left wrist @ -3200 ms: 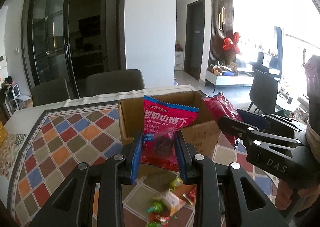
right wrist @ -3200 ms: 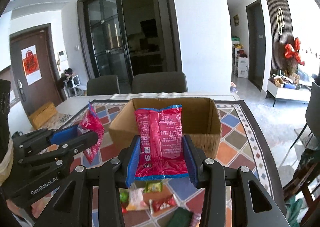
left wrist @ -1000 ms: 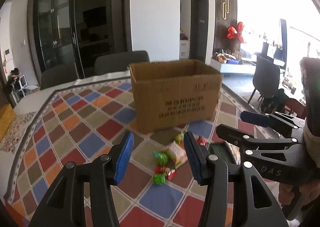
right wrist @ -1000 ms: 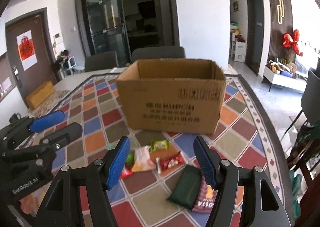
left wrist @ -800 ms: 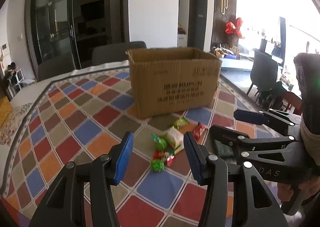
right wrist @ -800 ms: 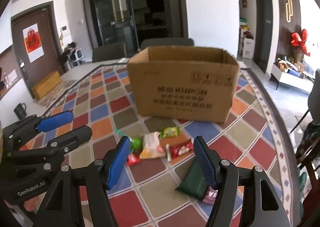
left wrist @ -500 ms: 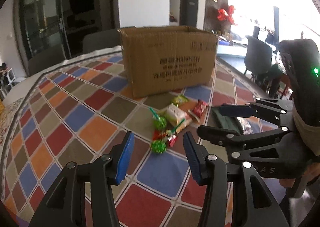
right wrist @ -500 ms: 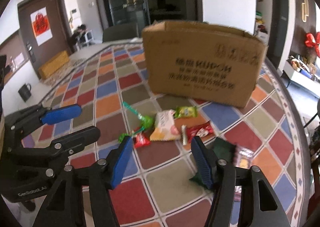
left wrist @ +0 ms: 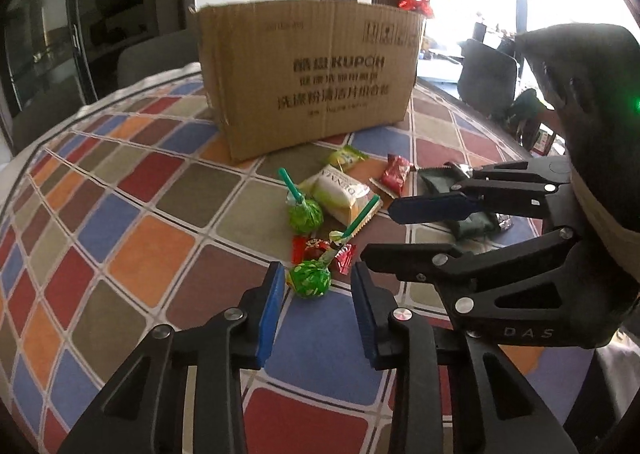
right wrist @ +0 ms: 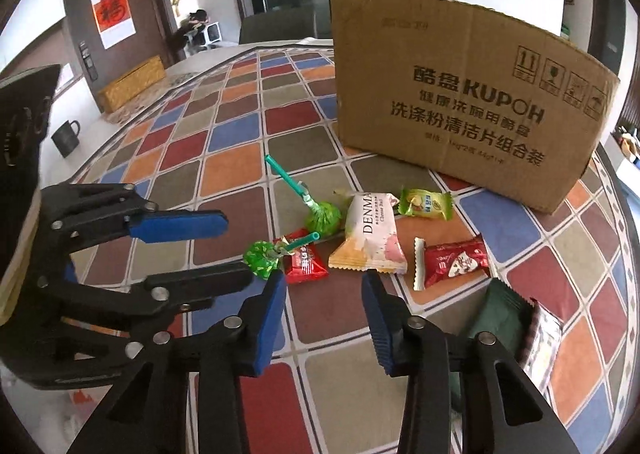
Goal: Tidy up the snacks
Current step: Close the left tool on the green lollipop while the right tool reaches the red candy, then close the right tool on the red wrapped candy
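Note:
Loose snacks lie on the chequered cloth in front of a brown cardboard box [left wrist: 308, 81] [right wrist: 460, 101]. My left gripper [left wrist: 318, 292] [right wrist: 238, 250] is low over the cloth, its jaws closing around a green lollipop [left wrist: 310, 278] [right wrist: 262, 254]; the pads do not press it. My right gripper [right wrist: 324, 288] [left wrist: 376, 230] is closing too. Its tips sit just short of a small red candy [right wrist: 302, 260] and a white DENMA packet [right wrist: 370, 240] [left wrist: 340, 191], gripping nothing. Nearby lie a second green lollipop [right wrist: 324, 219], a red sweet [right wrist: 452, 260] and a dark green packet [right wrist: 500, 318].
A yellow-green candy [right wrist: 426, 203] lies close to the box. A dark mug [right wrist: 66, 137] stands at the table's far left, with a yellow box [right wrist: 132, 87] behind it. Chairs stand behind the table [left wrist: 152, 57]. The two grippers are close together over the snacks.
Both grippers have come down from above the box to the snack pile and tipped downward. Their jaws have narrowed. The red bags they held earlier are gone from them.

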Tool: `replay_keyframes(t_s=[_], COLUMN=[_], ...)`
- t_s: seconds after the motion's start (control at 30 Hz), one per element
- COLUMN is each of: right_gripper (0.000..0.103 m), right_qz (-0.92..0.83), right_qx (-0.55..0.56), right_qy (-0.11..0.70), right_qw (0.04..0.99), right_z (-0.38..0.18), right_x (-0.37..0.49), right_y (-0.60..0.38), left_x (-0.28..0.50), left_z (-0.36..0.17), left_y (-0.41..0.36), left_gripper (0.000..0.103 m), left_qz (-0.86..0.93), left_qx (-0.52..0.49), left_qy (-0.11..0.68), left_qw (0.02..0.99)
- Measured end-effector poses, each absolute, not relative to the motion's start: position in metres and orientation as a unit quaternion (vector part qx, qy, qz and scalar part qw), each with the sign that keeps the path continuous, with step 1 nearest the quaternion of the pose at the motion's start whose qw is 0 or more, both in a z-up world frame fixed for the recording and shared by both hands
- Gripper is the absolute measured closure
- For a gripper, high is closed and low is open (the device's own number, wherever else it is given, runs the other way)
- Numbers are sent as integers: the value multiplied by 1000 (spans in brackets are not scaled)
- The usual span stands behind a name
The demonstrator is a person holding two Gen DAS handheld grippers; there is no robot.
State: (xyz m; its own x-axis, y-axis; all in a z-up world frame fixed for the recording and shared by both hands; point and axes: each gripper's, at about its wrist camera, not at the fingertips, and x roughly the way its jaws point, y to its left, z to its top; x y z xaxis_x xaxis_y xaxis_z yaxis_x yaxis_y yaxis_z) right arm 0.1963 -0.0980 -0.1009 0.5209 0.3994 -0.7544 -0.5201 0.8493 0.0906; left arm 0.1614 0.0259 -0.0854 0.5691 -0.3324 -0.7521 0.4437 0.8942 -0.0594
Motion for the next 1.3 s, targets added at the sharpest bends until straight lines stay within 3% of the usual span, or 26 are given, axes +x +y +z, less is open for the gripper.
replay_keyframes(t_s=[0.37, 1.3], right_gripper=[70, 73], right_qz=[267, 300], right_qx=[-75, -98], right_qy=[420, 446], right_qw=[864, 838], right_z=[-107, -123], right_x=[206, 227], right_y=[-96, -62], left_x=[174, 166], left_z=[-99, -89], left_y=[27, 57], left_gripper=[77, 78], left_qz=[-221, -153], left_qx=[52, -22], left_qy=[417, 419], left_qw=[880, 895])
